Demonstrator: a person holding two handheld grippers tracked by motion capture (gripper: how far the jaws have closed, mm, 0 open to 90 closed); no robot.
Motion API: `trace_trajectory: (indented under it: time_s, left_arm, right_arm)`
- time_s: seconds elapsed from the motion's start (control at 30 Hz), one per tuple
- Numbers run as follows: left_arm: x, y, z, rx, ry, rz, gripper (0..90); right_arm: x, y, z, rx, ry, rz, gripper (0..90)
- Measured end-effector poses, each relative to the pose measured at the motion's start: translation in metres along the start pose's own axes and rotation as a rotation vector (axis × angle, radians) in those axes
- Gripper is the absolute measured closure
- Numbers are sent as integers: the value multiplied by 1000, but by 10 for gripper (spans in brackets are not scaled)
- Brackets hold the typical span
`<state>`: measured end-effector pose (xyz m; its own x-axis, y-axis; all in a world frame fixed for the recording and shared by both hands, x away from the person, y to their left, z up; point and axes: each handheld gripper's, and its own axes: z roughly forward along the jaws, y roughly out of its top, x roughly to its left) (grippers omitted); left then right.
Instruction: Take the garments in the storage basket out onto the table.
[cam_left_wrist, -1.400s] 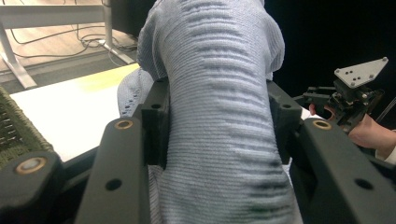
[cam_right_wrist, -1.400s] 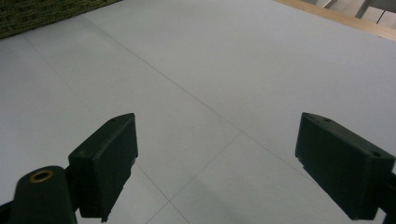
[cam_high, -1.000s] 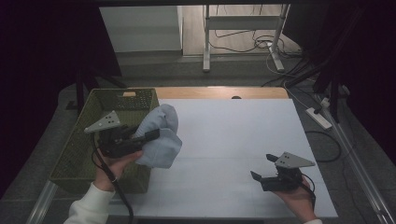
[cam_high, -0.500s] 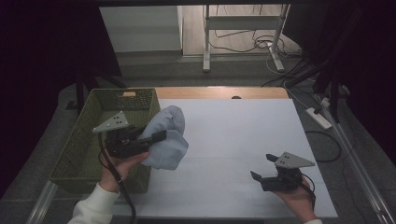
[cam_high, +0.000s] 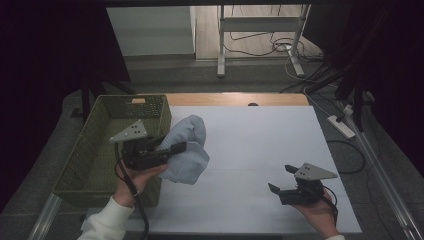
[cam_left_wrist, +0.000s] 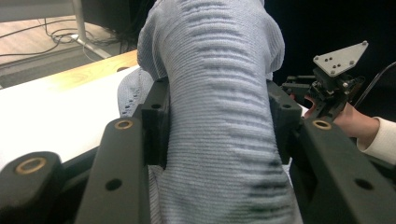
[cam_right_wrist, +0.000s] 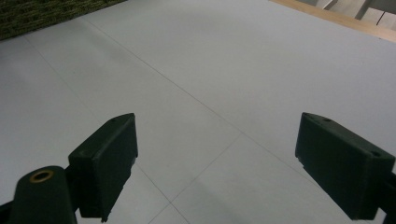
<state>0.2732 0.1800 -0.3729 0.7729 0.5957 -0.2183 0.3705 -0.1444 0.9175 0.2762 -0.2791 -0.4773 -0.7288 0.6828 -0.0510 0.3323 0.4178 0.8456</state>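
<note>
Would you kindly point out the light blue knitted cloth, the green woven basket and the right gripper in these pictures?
light blue knitted cloth (cam_left_wrist: 219, 116): left gripper view, ribbed middle clamped between the jaws.
green woven basket (cam_high: 95, 132): high view, bare inner left wall.
right gripper (cam_high: 281, 179): high view, midway between its open fingertips.

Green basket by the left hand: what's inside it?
The green basket shows bare woven floor and walls in the high view, nothing lying there. Its near right corner is covered by the left gripper, the hand and the blue knit cloth, so that part stays unknown.
</note>
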Motion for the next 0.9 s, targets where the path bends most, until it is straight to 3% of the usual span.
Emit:
trace_trajectory:
  time_s: [0.9]
  left_arm:
    - [-13,3,26,26,-43,15,539]
  right_arm:
    - [0,0,-1,-4,2,0,132]
